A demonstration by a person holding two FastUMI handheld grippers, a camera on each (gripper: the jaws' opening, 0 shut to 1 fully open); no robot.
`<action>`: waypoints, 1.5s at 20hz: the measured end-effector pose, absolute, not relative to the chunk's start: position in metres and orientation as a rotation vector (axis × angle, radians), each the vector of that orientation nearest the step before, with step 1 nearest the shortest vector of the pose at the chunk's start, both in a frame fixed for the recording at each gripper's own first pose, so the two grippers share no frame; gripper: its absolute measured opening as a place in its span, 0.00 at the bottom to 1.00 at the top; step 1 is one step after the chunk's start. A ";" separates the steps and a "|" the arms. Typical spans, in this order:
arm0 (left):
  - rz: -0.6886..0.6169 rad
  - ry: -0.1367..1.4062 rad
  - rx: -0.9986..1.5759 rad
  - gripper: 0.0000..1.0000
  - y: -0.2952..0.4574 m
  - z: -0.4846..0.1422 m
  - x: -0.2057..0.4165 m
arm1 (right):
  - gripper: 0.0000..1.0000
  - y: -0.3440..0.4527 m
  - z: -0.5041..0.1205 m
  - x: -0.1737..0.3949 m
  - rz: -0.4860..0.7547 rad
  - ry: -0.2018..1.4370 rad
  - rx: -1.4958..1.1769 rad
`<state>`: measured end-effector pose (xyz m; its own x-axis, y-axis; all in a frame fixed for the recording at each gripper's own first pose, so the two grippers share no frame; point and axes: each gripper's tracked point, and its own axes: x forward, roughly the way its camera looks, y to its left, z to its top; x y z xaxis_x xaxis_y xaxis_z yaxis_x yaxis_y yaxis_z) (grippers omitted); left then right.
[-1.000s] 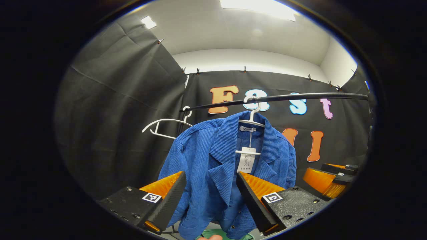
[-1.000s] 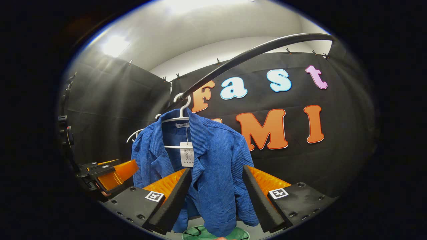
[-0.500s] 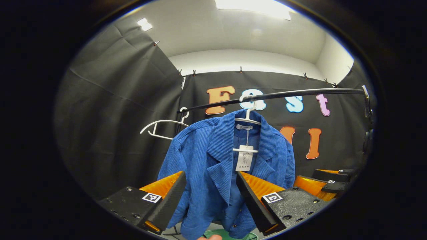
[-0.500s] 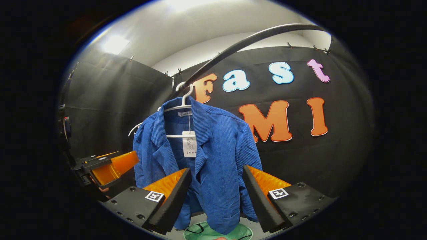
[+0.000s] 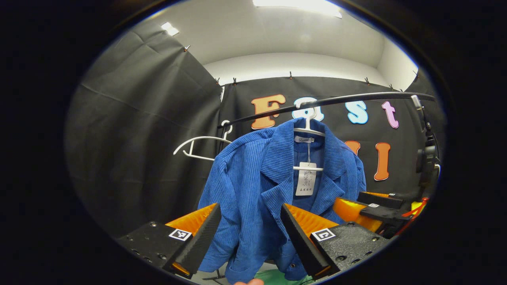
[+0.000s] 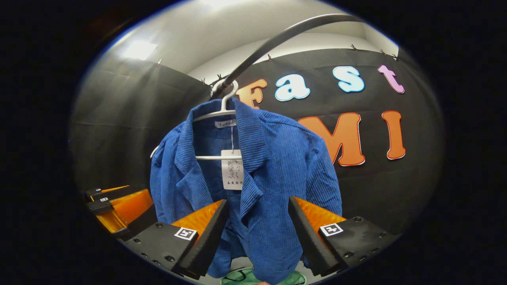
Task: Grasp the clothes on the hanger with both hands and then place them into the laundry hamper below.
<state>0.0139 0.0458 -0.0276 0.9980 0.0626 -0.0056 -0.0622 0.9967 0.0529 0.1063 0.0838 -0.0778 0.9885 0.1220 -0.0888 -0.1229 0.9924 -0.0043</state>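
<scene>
On a white plastic hanger (image 5: 308, 127), ribbed blue corduroy jacket (image 5: 253, 190) between both gaping tools, left (image 5: 250, 221) and right (image 6: 257, 217).

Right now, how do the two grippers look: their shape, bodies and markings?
Each gripper, left gripper and right gripper, has two wedge-shaped fingers that taper forward, ribbed on the outer faces. The fingers sit on black textured blocks with screws, and each block carries a small square black-and-white marker. No cables or sleeves are visible.
</scene>
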 end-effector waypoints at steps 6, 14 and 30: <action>0.046 0.041 0.016 0.95 0.049 -0.046 0.029 | 0.97 0.079 -0.129 0.165 -0.015 0.166 0.021; 0.008 0.066 -0.011 0.95 0.039 -0.068 0.037 | 0.28 0.054 -0.138 0.181 -0.005 0.180 0.057; -0.077 0.076 -0.032 0.92 -0.020 -0.098 0.068 | 0.14 0.019 -0.063 0.067 0.210 0.093 0.033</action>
